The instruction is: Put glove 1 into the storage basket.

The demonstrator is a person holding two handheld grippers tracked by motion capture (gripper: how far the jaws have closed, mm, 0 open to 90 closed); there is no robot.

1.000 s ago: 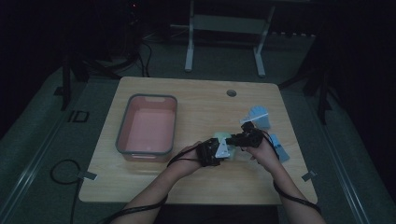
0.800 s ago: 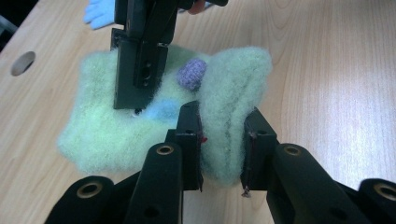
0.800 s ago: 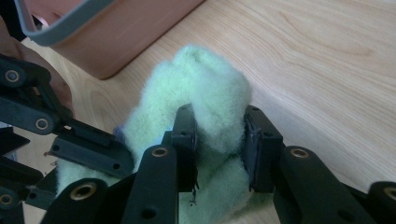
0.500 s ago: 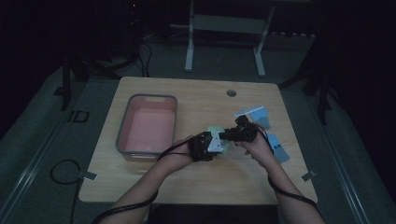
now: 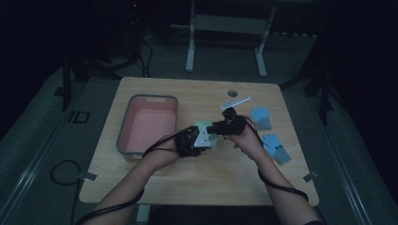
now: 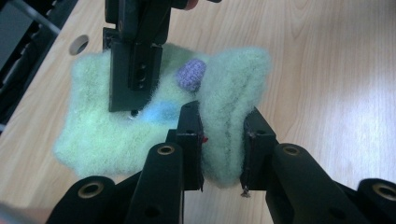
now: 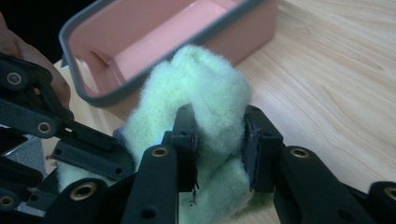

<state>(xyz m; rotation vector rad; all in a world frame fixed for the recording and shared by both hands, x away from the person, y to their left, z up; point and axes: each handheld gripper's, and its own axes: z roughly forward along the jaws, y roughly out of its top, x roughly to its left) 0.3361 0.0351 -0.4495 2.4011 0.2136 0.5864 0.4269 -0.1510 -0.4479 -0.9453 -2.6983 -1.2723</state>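
Gripping fuzzy green sock [image 6: 224, 107] | left gripper [image 6: 223, 140] clenched on it | right gripper [image 7: 218, 144] clenched on it

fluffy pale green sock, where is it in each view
High view: fluffy pale green sock at table centre, between both grippers.
Left gripper view: centre, pinched in the near jaws.
Right gripper view: centre, clamped in the near jaws.
Shared landmark: pink plastic bin, seen in the high and right gripper views.
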